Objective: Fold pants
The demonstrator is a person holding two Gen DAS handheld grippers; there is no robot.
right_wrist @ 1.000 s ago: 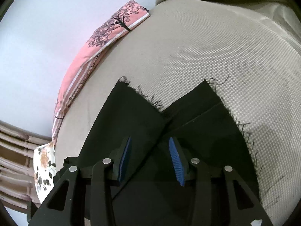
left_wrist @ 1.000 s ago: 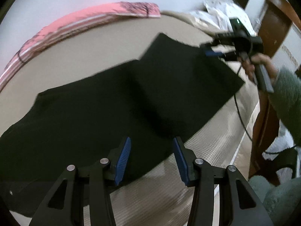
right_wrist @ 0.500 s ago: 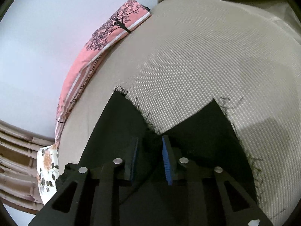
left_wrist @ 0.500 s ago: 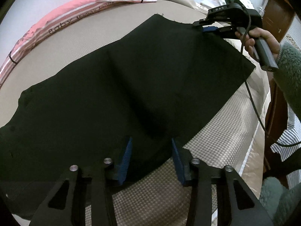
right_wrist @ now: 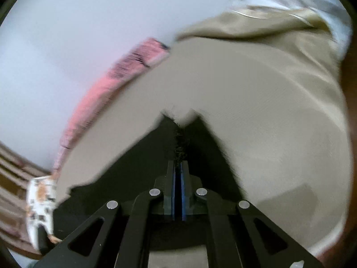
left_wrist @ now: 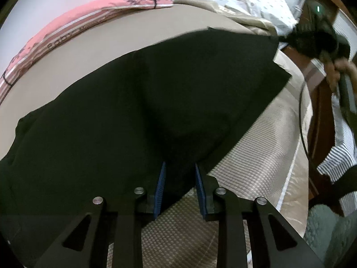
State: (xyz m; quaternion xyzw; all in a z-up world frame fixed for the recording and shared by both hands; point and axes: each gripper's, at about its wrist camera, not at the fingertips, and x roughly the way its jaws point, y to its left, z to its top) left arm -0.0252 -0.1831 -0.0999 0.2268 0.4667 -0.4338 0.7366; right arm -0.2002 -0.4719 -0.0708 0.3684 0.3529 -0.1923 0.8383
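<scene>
Since the pants (left_wrist: 156, 102) are soft and limp, edges are best taken: the right hand-held gripper (right_wrist: 178, 167) is clamped on the frayed hem at 12 o'clock, while the left hand-held gripper (left_wrist: 179, 178) is closing around the near edge at 6 o'clock.

left gripper (left_wrist: 179, 176) angled down, jaws closing, right gripper (right_wrist: 178, 167) jaws clamped together

Soft, even indoor light, dim toward six o'clock. The right wrist view is smeared by motion blur throughout; the left is sharper, blurring near two o'clock. Fisheye bending and black vignette ring both.
</scene>
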